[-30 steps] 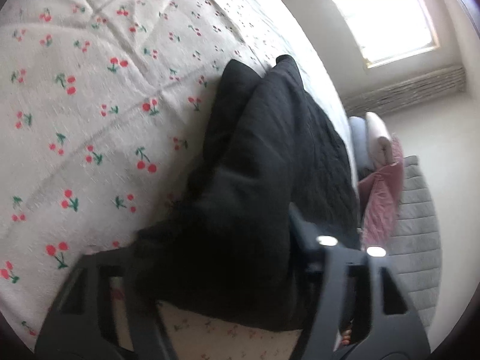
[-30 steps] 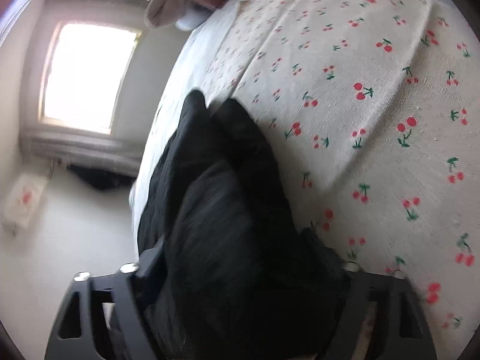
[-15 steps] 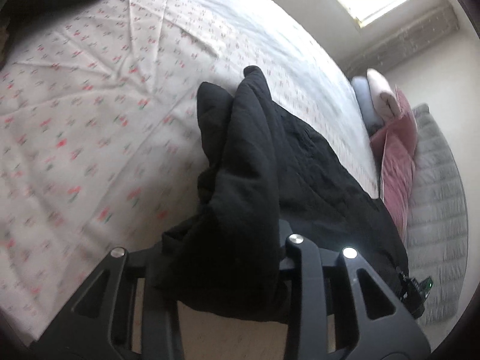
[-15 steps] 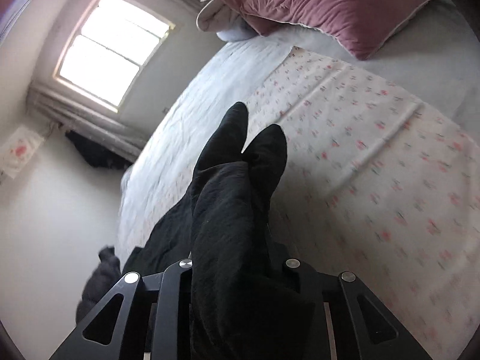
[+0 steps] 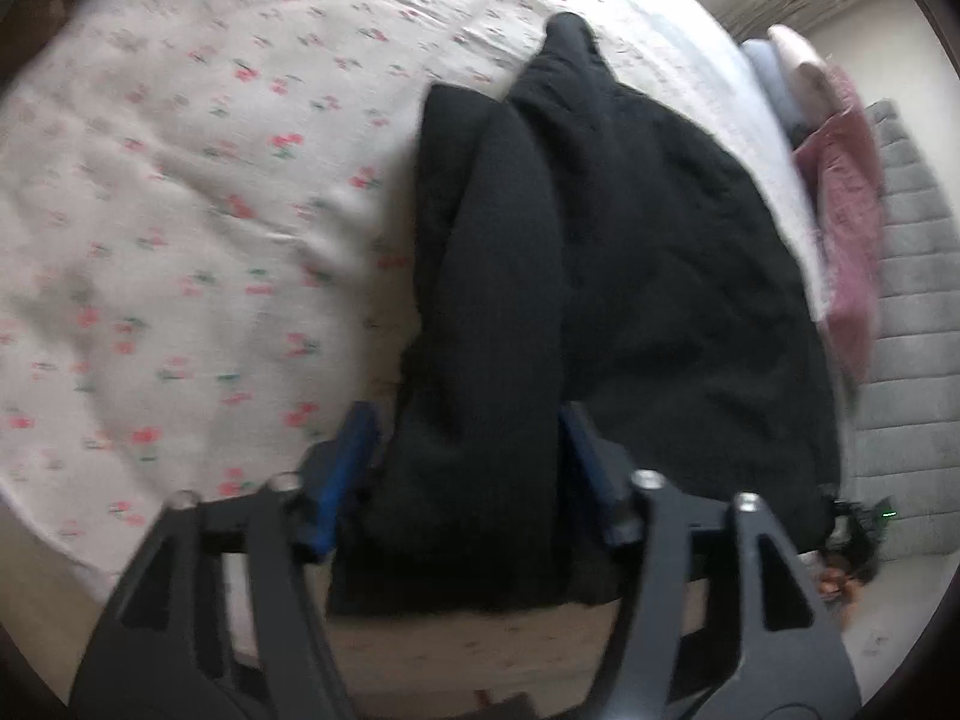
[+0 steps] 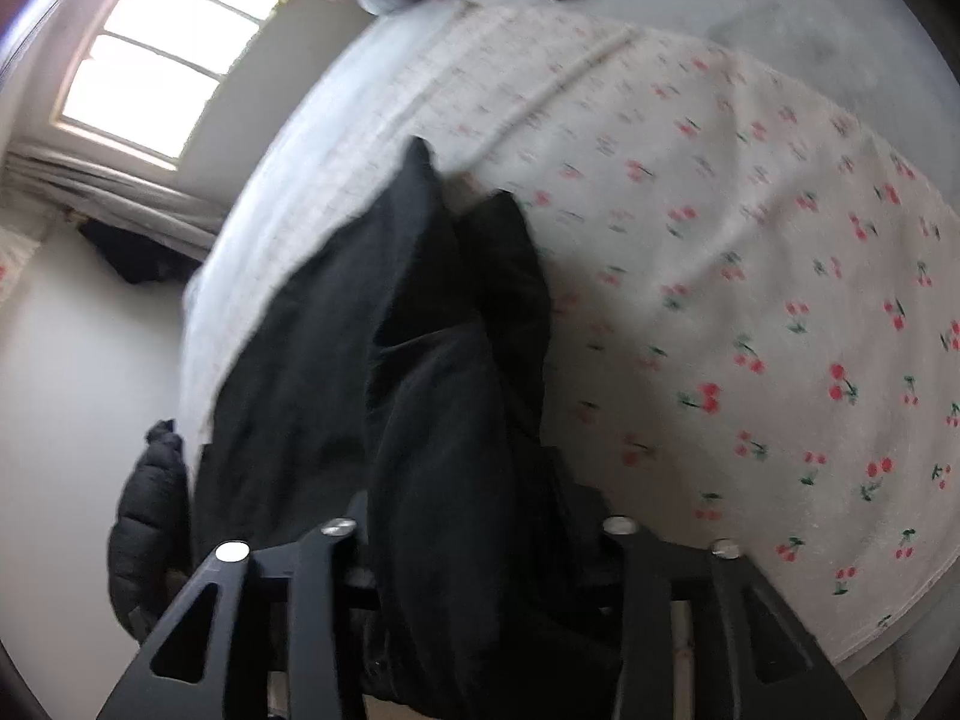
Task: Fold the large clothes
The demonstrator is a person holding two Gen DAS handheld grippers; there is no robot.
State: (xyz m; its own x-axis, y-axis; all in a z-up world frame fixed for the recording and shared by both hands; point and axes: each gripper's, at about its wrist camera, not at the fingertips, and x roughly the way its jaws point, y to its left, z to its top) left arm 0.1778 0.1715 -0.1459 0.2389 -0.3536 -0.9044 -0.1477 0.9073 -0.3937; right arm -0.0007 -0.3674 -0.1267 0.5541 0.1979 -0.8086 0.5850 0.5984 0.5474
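cherry-print bedspread (image 5: 180, 228), black garment (image 5: 600, 252) between opening left claw (image 5: 468, 456) jaws

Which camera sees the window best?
The right wrist view: the window shows nearly whole at the upper left, bright, with its panes and frame. The left wrist view catches only a tiny bright sliver of it at the top edge.

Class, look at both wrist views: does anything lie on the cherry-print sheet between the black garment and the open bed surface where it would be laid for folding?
Nothing visible does. The black garment hangs between both grippers' opening jaws, and the cherry-print sheet beside it shows only wrinkles.
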